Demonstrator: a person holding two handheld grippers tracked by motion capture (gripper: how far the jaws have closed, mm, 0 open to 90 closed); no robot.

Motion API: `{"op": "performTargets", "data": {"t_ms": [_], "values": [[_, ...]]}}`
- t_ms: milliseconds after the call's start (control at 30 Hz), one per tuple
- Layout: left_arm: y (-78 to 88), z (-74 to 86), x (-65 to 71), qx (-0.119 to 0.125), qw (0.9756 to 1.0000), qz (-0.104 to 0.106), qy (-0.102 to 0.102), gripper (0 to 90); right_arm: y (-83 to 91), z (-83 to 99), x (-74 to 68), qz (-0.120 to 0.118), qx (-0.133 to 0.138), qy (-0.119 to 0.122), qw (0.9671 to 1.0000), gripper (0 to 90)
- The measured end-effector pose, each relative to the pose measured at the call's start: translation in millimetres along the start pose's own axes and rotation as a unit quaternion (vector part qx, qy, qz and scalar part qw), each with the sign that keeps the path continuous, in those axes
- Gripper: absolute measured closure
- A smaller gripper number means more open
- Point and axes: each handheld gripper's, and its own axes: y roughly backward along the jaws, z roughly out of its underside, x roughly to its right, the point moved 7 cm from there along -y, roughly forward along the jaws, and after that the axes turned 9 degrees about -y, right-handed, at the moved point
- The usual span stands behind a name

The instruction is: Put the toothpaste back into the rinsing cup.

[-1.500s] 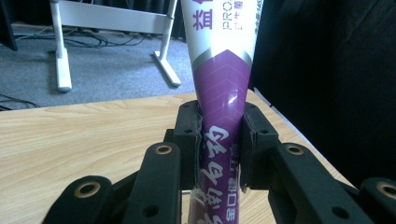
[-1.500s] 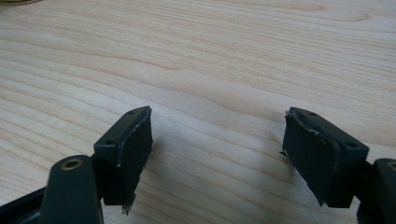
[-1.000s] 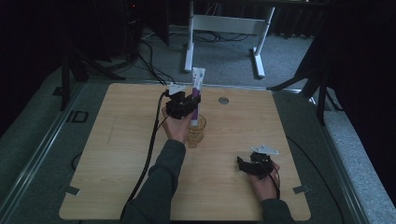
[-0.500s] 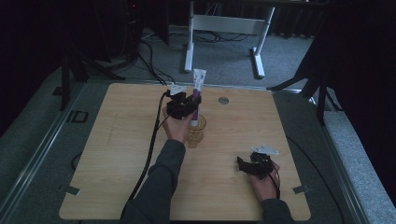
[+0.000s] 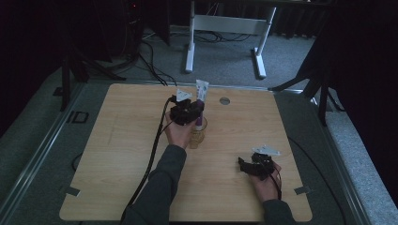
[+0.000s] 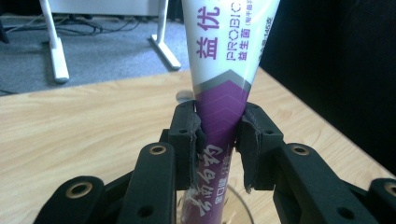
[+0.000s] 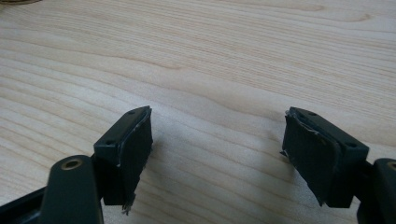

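Left gripper (image 6: pixel 219 135), jaws just easing apart, pads flanking purple-and-white toothpaste tube (image 6: pixel 223 79) upright in glass cup (image 5: pixel 197 136). Right gripper (image 7: pixel 217 154) agape, empty. Soft, light, squashy; best held mid-body, gently.

Bench (image 5: pixel 117 154): pale wood top with rounded corners, small round metal cap (image 5: pixel 225 100) set near its far edge.
Floor (image 5: pixel 225 65): grey carpet, black cables (image 5: pixel 150 61) trailing across it.
Furniture: white metal frame (image 5: pixel 225 28) standing behind.
Light: dim, dark surroundings.

White frame (image 5: pixel 225 28); table grommet (image 5: pixel 225 100)
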Motion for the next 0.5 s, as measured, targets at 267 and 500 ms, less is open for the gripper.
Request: {"op": "performTargets", "data": {"t_ms": [267,500], "values": [[0.1,22.4,0.7,-0.021,0.9997,0.000,-0.008,68.3,0.0,0.0,0.1,0.000,0.000,0.000,1.0000,24.1],[-0.6,46.7,-2.9,-0.046,0.9987,-0.013,-0.016,66.6,0.1,0.1,0.0,0.000,-0.001,0.000,1.0000,24.1]]}}
